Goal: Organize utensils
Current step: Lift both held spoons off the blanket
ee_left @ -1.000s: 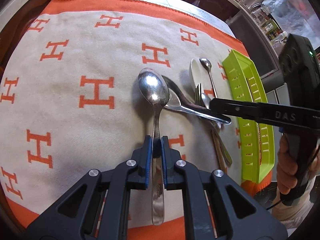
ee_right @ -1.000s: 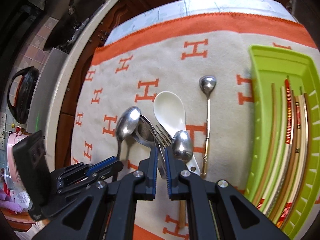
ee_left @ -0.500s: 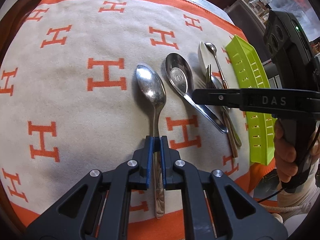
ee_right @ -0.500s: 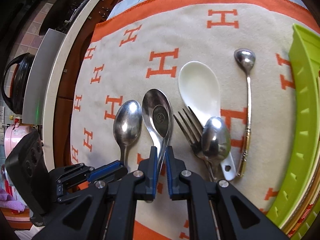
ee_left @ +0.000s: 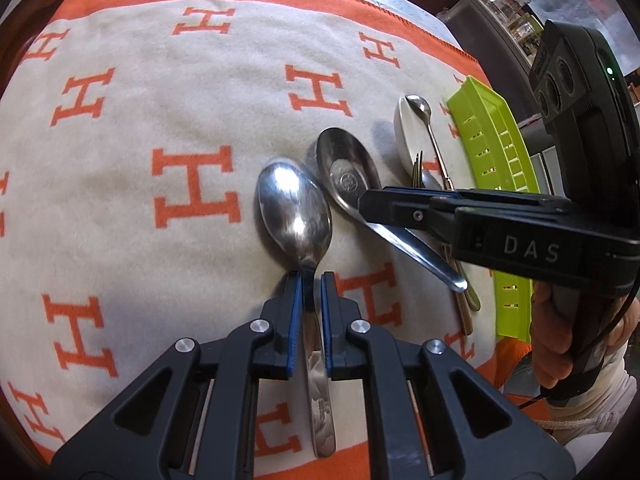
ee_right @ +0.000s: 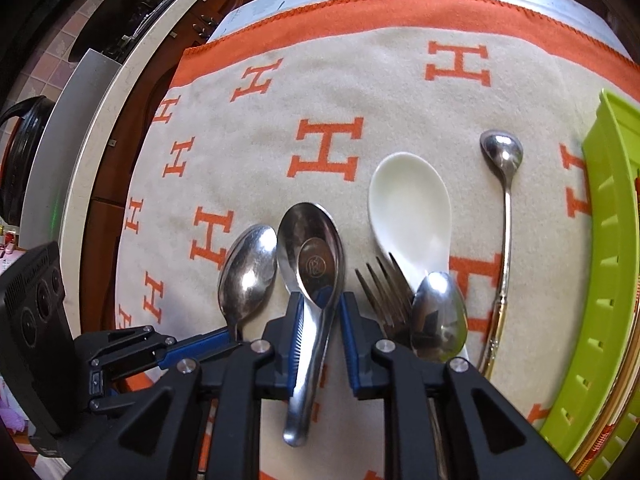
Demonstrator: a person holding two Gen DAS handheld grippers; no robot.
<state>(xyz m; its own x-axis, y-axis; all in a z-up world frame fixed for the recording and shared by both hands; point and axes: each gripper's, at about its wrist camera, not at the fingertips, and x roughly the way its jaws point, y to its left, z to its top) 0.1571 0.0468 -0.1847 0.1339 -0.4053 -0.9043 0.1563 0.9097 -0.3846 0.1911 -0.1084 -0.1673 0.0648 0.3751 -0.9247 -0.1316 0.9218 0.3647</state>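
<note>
A steel tablespoon (ee_left: 294, 210) lies on the cloth, its neck between the slightly parted pads of my left gripper (ee_left: 310, 280). A deep steel soup spoon (ee_right: 312, 264) lies beside it, its handle between the open fingers of my right gripper (ee_right: 320, 300), untouched. To the right lie a fork (ee_right: 384, 292), a small steel spoon (ee_right: 440, 316), a white ceramic spoon (ee_right: 408, 208) and a long thin spoon (ee_right: 504, 184). The tablespoon also shows in the right wrist view (ee_right: 248, 272), and the soup spoon in the left wrist view (ee_left: 348, 172).
A beige cloth with orange H marks (ee_left: 160, 128) covers the table. A lime green tray (ee_right: 608, 280) holding chopsticks stands at the right. The cloth's orange near edge (ee_left: 352, 464) is close below my left gripper.
Both grippers have opened. The left let go of the tablespoon's neck. The right released the soup spoon, which now lies flat beside the tablespoon.
</note>
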